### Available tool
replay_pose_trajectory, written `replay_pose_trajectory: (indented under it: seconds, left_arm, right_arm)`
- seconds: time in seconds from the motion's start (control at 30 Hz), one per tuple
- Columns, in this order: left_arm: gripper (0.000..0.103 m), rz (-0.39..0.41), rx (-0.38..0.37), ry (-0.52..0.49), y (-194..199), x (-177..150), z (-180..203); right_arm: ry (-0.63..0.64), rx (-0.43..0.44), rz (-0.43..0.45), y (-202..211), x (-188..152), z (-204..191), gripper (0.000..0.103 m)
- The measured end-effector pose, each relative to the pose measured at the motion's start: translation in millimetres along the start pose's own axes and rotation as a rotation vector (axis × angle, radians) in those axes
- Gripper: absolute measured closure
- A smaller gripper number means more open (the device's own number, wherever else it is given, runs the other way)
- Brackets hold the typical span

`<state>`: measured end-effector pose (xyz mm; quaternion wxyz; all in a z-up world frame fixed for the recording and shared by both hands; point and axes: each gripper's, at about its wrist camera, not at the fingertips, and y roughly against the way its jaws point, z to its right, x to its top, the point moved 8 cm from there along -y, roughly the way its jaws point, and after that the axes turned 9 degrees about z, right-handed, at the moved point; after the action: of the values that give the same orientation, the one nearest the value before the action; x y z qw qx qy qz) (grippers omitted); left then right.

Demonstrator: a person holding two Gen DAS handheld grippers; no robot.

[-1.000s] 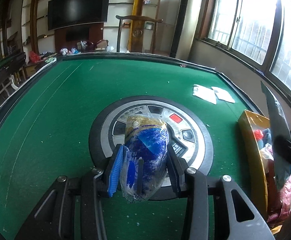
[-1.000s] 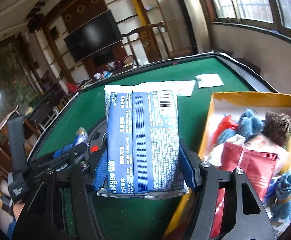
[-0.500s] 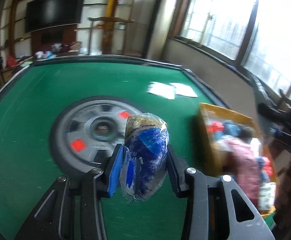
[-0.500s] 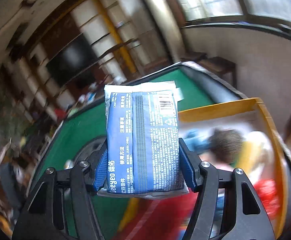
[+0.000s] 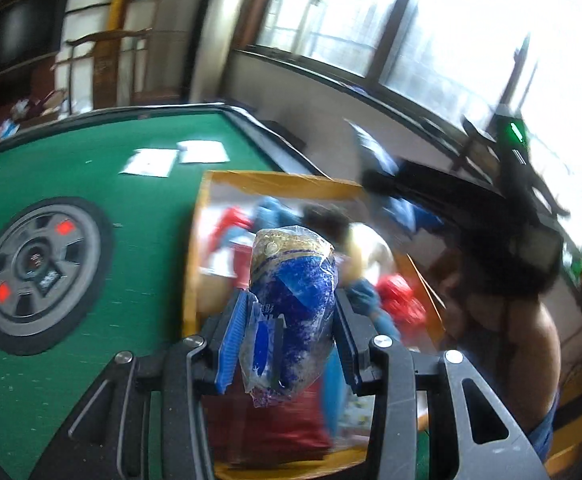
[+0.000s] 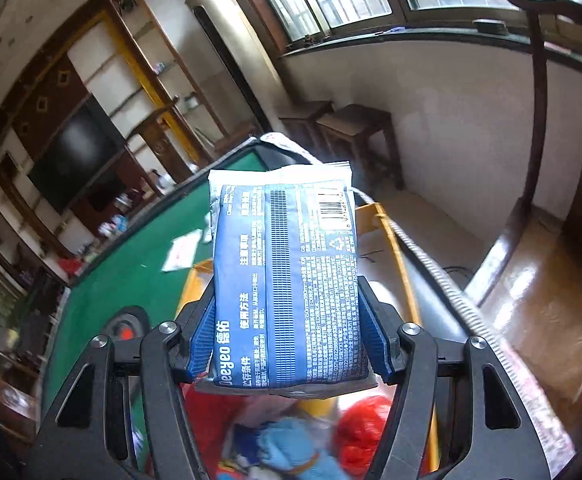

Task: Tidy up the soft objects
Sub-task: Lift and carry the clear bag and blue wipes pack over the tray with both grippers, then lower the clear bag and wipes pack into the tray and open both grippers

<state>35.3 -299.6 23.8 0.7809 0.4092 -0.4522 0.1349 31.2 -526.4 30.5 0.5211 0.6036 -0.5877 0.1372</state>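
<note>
Between the left gripper's (image 5: 287, 344) blue pads sat a crinkly clear bag (image 5: 291, 300) printed blue over a yellowish top, pinched at its lower half with the jaws only partly apart and both pads pressed into it. Straight ahead of that gripper and below it lay a yellow-walled box (image 5: 275, 182) full of soft things (red, blue and pale lumps, too blurred to name), resting on a green table (image 5: 91, 168). Off to the gripper's left a grey round disc (image 5: 39, 272) with red marks was set into the felt, and beyond it two white papers (image 5: 175, 158) lay side by side. To its right the other tool showed as a dark blur.

Across from it, the right gripper (image 6: 287, 340) held a flat blue wipes pack (image 6: 287, 280) upright, its back with small print and a barcode facing the camera, jaws about half apart and closed against the pack's sides. Beneath that gripper the same box (image 6: 395, 240) showed red and blue cloth, its yellow wall running ahead.
</note>
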Motion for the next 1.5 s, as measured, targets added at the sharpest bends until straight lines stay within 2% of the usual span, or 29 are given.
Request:
replay_pose_trajectory:
  seconds: [0.13, 0.23, 0.53, 0.73, 1.5]
  left_arm:
    - [0.06, -0.006, 0.02, -0.09, -10, -16, 21]
    - [0.06, 0.038, 0.077, -0.187, -8, -21, 25]
    - [0.06, 0.12, 0.166, -0.367, -5, -33, 40]
    - [0.06, 0.131, 0.183, -0.38, -6, -33, 38]
    - [0.06, 0.151, 0.225, -0.431, -9, -38, 44]
  right_arm:
    - [0.053, -0.046, -0.053, -10, -2, 5, 0.041]
    - [0.071, -0.053, -0.1, -18, -11, 5, 0.041]
    - [0.113, -0.101, -0.16, -35, -26, 8, 0.041]
    - [0.136, -0.109, -0.187, -41, -32, 9, 0.04]
    - [0.182, -0.131, -0.199, -42, -38, 3, 0.039]
